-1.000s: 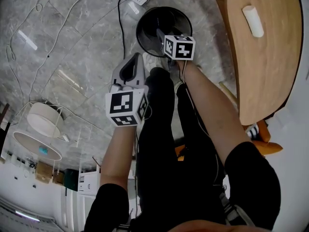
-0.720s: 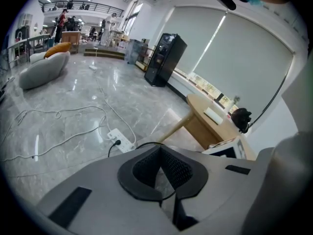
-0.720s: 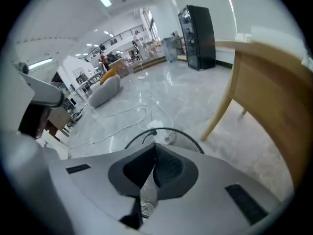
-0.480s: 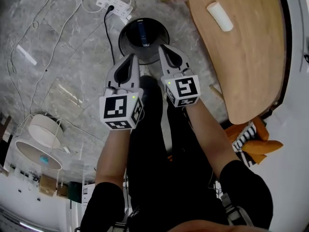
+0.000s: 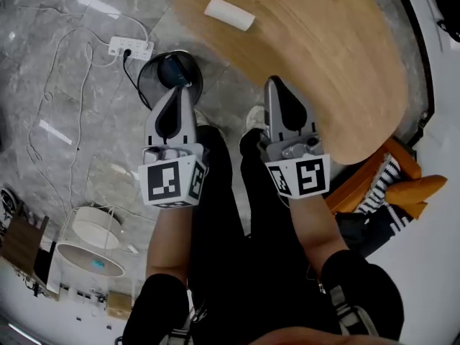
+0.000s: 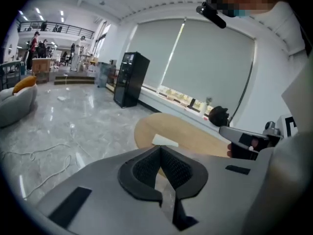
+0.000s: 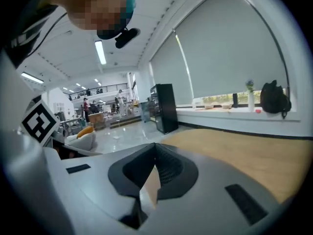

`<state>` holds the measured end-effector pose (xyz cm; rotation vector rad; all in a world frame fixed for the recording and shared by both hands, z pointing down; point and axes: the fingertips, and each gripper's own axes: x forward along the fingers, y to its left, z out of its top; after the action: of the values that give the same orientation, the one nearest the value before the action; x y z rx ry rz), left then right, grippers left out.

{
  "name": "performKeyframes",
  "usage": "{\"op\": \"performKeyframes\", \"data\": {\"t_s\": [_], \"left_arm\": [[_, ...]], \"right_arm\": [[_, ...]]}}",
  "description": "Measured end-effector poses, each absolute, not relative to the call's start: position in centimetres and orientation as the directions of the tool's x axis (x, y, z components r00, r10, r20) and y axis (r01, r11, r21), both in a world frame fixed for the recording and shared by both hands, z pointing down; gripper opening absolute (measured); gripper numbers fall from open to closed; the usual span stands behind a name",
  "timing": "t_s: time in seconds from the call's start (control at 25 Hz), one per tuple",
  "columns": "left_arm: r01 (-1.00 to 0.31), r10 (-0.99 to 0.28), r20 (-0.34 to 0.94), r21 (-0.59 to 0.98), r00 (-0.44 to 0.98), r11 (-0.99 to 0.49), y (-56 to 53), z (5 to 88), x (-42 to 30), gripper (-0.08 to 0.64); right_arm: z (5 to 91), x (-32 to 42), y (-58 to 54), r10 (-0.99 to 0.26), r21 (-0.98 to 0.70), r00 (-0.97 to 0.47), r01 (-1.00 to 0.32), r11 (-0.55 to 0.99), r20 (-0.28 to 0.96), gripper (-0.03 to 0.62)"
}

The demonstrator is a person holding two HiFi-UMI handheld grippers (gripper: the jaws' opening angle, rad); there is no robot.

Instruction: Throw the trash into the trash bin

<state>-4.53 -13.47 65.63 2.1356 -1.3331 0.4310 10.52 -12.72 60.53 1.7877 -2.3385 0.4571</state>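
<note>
black round trash bin [image 5: 147,85] on floor, far left, blue item [image 5: 172,69] inside. white paper wad [image 5: 228,14] on round wooden table [image 5: 338,70], far. left gripper [image 5: 176,99], right gripper [image 5: 277,92]: jaws together, empty. likely step: fetching next trash; needs reach to wad, jaws opened.

the tip of your left gripper [image 5: 177,92] covers the near edge of the trash bin [image 5: 147,85], and the dark blue thing [image 5: 173,69] lying in it is too small to tell. the wooden table [image 5: 323,56] runs out past the top edge of the head view, and its near rim hides part of the orange cushion [image 5: 413,191]. your white shoe [image 5: 252,118] is mostly hidden behind your right gripper [image 5: 274,83]. in the left gripper view the closed jaws hide the lower side of the white piece [image 6: 164,141] on the table; what it is can't be made out. the people [image 6: 34,44] far back in the hall are too small to tell apart.
</note>
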Motion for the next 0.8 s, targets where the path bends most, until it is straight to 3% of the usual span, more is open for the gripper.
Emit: {"op": "performKeyframes", "data": {"t_s": [0.32,0.64,0.8], "left_arm": [[-0.895,-0.7,0.559,0.28,0.445,-0.346,-14.2,64.4,2.3,0.014],[-0.903,-0.712,0.556,0.258,0.429,-0.343,-14.9,63.5,5.2,0.014],[-0.905,-0.713,0.557,0.262,0.426,-0.336,-15.7,63.8,5.6,0.014]], "right_arm": [[59.3,20.3,-12.2,-0.941,-0.116,-0.168,-0.983,0.139,0.293,0.012],[58.8,18.9,-14.7,-0.918,-0.094,-0.322,-0.946,0.309,0.229,0.012],[60.1,17.3,-16.9,-0.884,-0.058,-0.384,-0.922,0.383,0.267,0.012]]}}
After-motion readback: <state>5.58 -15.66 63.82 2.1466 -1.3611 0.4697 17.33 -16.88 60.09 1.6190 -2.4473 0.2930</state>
